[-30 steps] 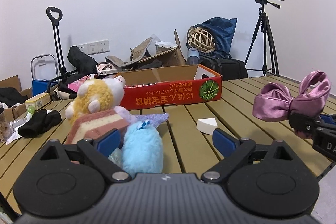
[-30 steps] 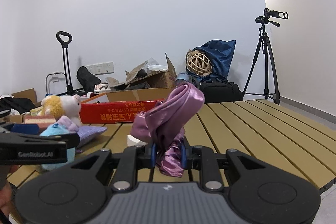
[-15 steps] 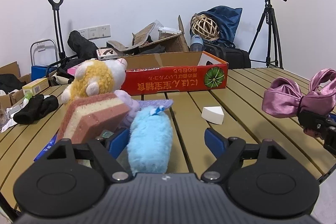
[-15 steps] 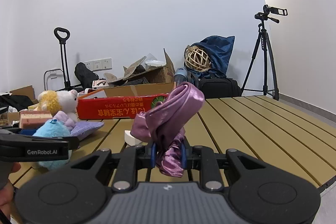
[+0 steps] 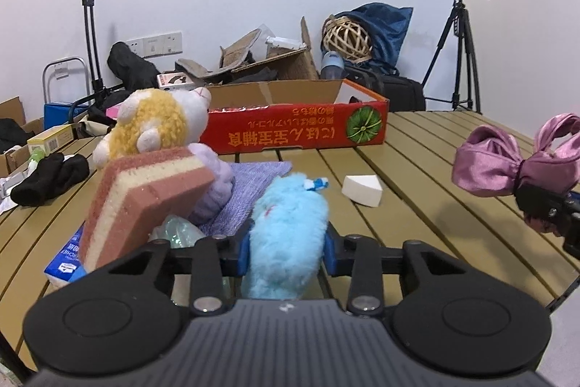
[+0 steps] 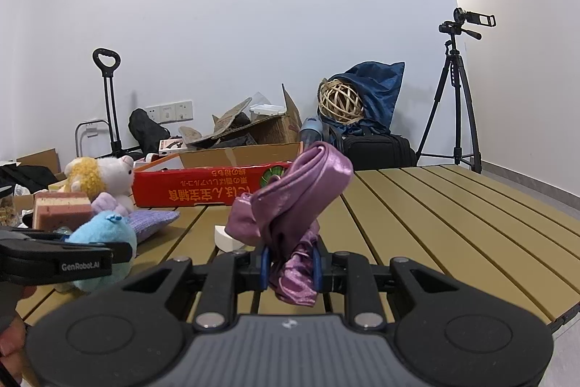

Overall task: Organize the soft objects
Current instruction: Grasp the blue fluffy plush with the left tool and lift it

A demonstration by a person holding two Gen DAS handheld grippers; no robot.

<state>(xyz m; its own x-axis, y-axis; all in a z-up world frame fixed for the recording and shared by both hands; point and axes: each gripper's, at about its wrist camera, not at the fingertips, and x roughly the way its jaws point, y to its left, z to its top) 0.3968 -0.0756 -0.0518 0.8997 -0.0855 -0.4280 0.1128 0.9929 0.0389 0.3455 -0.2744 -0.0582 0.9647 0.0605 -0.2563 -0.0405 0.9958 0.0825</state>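
My left gripper (image 5: 286,251) is shut on a fluffy light-blue plush toy (image 5: 288,238) near the table's front edge; the same plush (image 6: 103,234) shows at the left of the right wrist view. My right gripper (image 6: 290,265) is shut on a shiny purple satin bow (image 6: 290,202), held above the table; the bow (image 5: 507,165) sits at the right in the left wrist view. A pink-and-cream sponge (image 5: 145,194), a yellow-and-white plush animal (image 5: 156,122) and a lilac cloth (image 5: 253,176) lie left of the blue plush. A red shallow cardboard box (image 5: 297,129) stands behind them.
A white wedge sponge (image 5: 362,193) lies mid-table. A black sock (image 5: 47,180) is at the far left, a blue packet (image 5: 67,256) under the sponge. Beyond the slatted table (image 6: 453,223) are cardboard boxes, a hand trolley (image 5: 88,35), a bag and a camera tripod (image 5: 460,49).
My left gripper moved down and forward around the blue plush and closed on it. The right gripper kept hold of the purple bow and barely shifted.
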